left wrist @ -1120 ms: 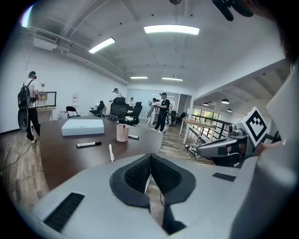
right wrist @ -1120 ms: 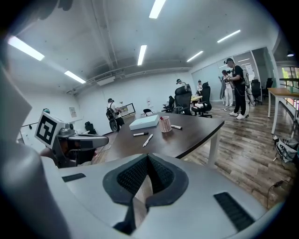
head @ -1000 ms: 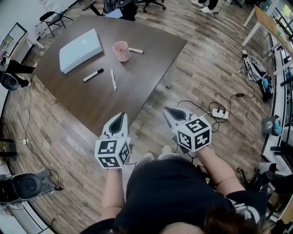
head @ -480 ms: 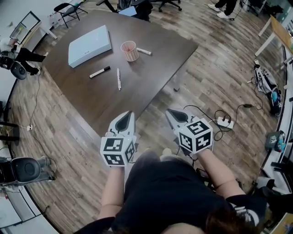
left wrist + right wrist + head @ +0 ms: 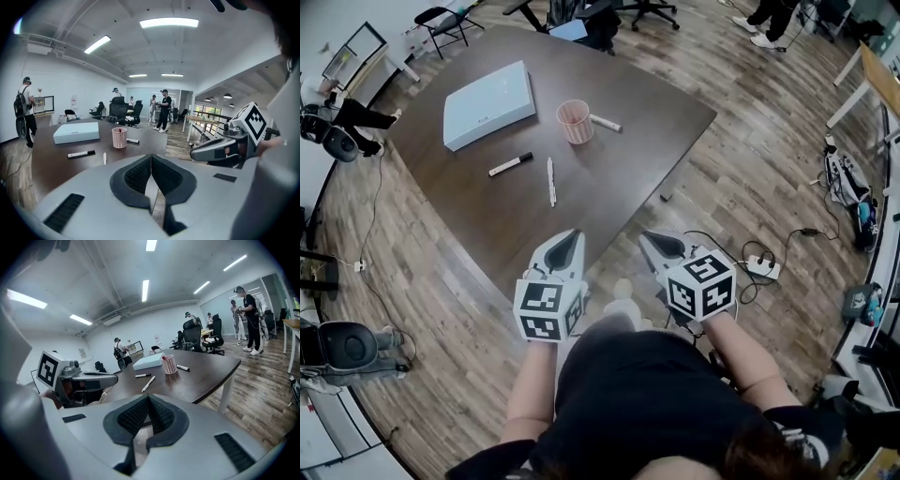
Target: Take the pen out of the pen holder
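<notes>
table (image 5: 623,178) now nearer the closed left gripper (image 5: 571,235) and right gripper (image 5: 649,237)

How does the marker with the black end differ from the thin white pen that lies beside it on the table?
The marker is thicker and has a black end; the white pen is thinner and pale along its length. In the head view the marker lies slanted across, while the white pen runs nearly up and down. Both lie flat on the dark table, outside the pink pen holder.

Office: meeting table (image 5: 609,183), swivel chairs (image 5: 118,111).
</notes>
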